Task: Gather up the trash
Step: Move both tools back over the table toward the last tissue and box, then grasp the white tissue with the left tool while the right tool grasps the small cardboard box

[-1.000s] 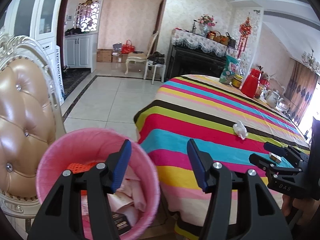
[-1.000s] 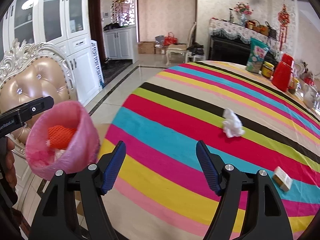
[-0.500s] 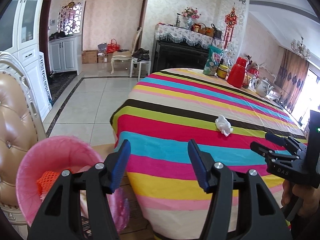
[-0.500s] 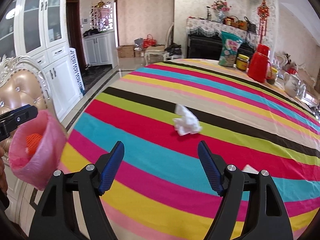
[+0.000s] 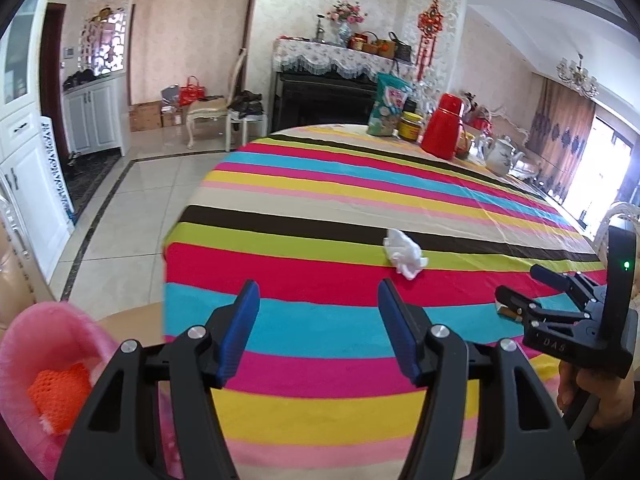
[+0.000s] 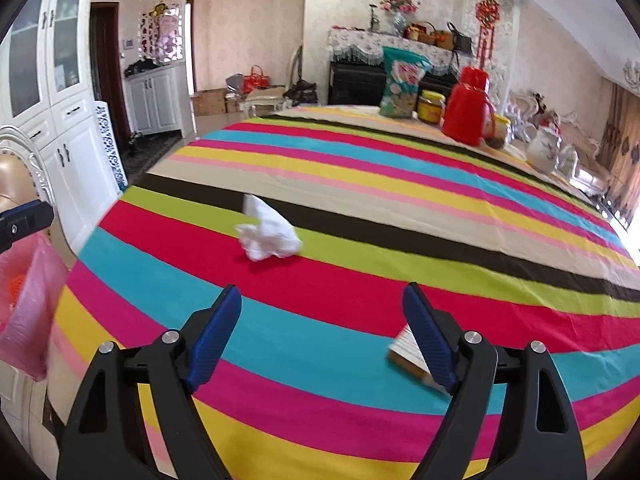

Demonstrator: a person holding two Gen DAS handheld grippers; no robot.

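on striped tablecloth [image 6: 360, 184]: crumpled tissue [image 6: 268, 232] | dining room | both fingers apart, empty

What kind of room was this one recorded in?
Most likely a home dining and living room: a large table under a striped tablecloth, white cabinets, a piano-like black cabinet, and a chandelier.

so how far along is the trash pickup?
Done: orange mesh sits in the pink-lined bin. In hand: nothing; the open right gripper, jaws just widened, nears the small cardboard box. Left: that box and the crumpled white tissue on the striped tablecloth.
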